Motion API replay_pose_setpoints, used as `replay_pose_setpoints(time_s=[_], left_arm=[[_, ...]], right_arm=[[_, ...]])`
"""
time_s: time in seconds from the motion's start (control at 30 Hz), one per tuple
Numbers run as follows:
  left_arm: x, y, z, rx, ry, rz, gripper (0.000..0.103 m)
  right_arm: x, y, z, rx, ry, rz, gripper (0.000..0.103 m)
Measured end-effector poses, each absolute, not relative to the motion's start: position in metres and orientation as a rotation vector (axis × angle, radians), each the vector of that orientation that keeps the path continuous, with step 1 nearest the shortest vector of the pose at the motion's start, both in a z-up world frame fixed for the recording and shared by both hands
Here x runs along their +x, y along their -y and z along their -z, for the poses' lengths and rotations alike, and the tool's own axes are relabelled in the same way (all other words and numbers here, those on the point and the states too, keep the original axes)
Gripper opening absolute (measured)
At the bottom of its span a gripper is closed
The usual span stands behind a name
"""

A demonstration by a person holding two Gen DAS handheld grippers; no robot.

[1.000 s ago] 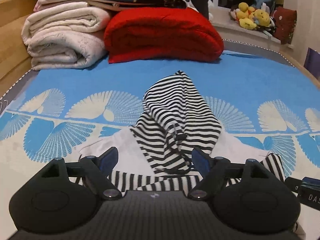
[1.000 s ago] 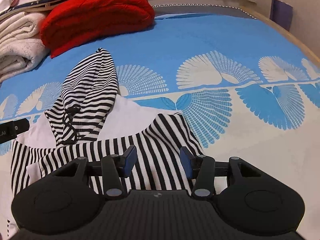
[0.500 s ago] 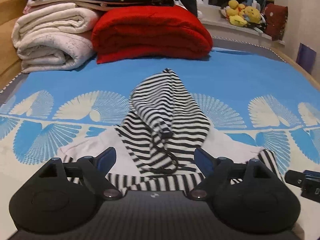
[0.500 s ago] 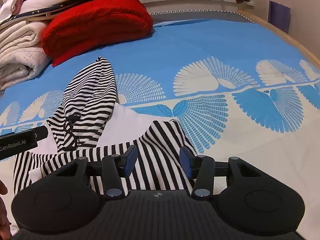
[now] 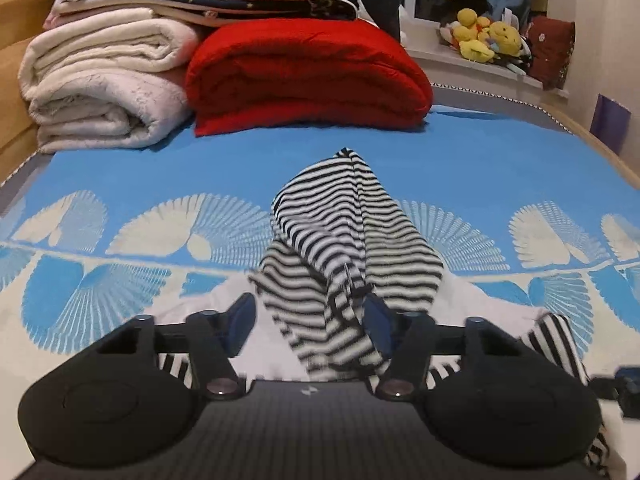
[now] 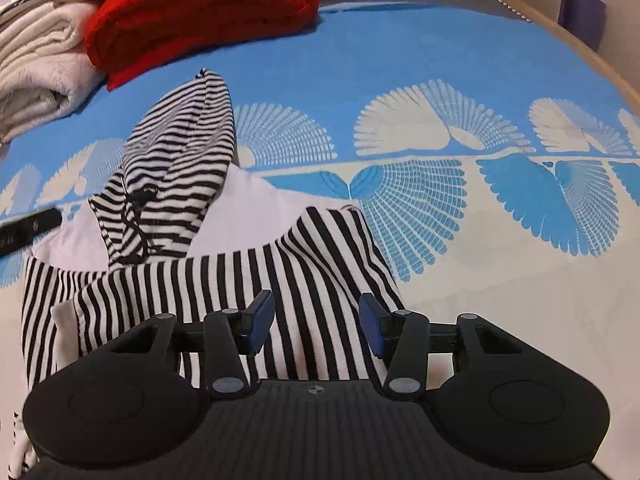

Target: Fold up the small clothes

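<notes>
A small black-and-white striped hooded garment with a white body (image 5: 352, 240) lies on the blue patterned bed sheet (image 5: 160, 168). Its hood points away from me and its drawstring hangs down the middle. My left gripper (image 5: 310, 322) is open, with the lower edge of the hood between its fingers. My right gripper (image 6: 316, 322) is open and hovers over the folded striped sleeve (image 6: 288, 276). The hood (image 6: 176, 160) lies to the left in the right wrist view. The left gripper's tip (image 6: 28, 226) shows at that view's left edge.
A red folded blanket (image 5: 308, 76) and a stack of cream blankets (image 5: 104, 92) lie at the far end of the bed. Plush toys (image 5: 488, 38) sit on a ledge at the back right. The wooden bed frame (image 6: 580, 48) runs along the right side.
My left gripper has moved forward to the hood, so its lower edge now sits between the fingers. My right gripper has moved slightly forward over the sleeve. Both stay open.
</notes>
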State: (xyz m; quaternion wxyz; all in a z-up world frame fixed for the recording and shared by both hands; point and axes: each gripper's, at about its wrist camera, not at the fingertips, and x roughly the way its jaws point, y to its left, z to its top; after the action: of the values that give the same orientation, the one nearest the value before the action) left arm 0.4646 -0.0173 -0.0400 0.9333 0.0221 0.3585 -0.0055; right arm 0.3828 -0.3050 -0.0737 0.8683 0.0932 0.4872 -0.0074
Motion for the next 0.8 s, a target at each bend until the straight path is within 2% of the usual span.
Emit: replay_pose_setpoints(time_s=[0.03,0.13,0.2,0.37,0.47,0.5,0.53,0.57,0.67,0.7,0.77,0.8], left_arm=[[0.476,0.018,0.042,0.052,-0.735,0.018,0.052],[0.518,0.018,0.052,0.070,-0.740,0.031,0.043],[0.556,0.016,0.063,0.060,-0.761,0.044,0.039],[0.652,0.010,0.092,0.070,-0.781,0.025,0.039],[0.701,0.003,0.108,0.040,-0.798,-0.010,0.046],[0.714,-0.001,0.112,0.021,-0.807,-0.027,0.053],[0.726,-0.003,0.116,0.001,-0.821,-0.045,0.065],[0.737,-0.005,0.122,-0.021,-0.843,-0.058,0.069],[0.756,-0.006,0.135,-0.020,-0.875,-0.063,0.072],[0.759,-0.004,0.138,-0.008,-0.885,-0.059,0.070],[0.762,-0.003,0.144,0.006,-0.910,-0.030,0.047],[0.763,-0.003,0.145,0.005,-0.928,-0.011,0.021]], right_arm=[[0.384,0.305,0.075,0.189,-1.024,0.015,0.049],[0.386,0.301,0.080,0.168,-1.038,0.008,0.049],[0.387,0.299,0.083,0.157,-1.047,-0.002,0.049],[0.390,0.297,0.089,0.113,-1.062,-0.005,0.049],[0.393,0.300,0.093,0.102,-1.071,0.009,0.049],[0.394,0.301,0.094,0.099,-1.072,0.014,0.049],[0.395,0.301,0.096,0.092,-1.075,0.020,0.049],[0.395,0.301,0.098,0.087,-1.080,0.023,0.049],[0.396,0.301,0.103,0.076,-1.095,0.018,0.049],[0.397,0.301,0.103,0.071,-1.097,0.021,0.049],[0.397,0.300,0.102,0.068,-1.094,0.024,0.049],[0.398,0.301,0.102,0.071,-1.092,0.026,0.049]])
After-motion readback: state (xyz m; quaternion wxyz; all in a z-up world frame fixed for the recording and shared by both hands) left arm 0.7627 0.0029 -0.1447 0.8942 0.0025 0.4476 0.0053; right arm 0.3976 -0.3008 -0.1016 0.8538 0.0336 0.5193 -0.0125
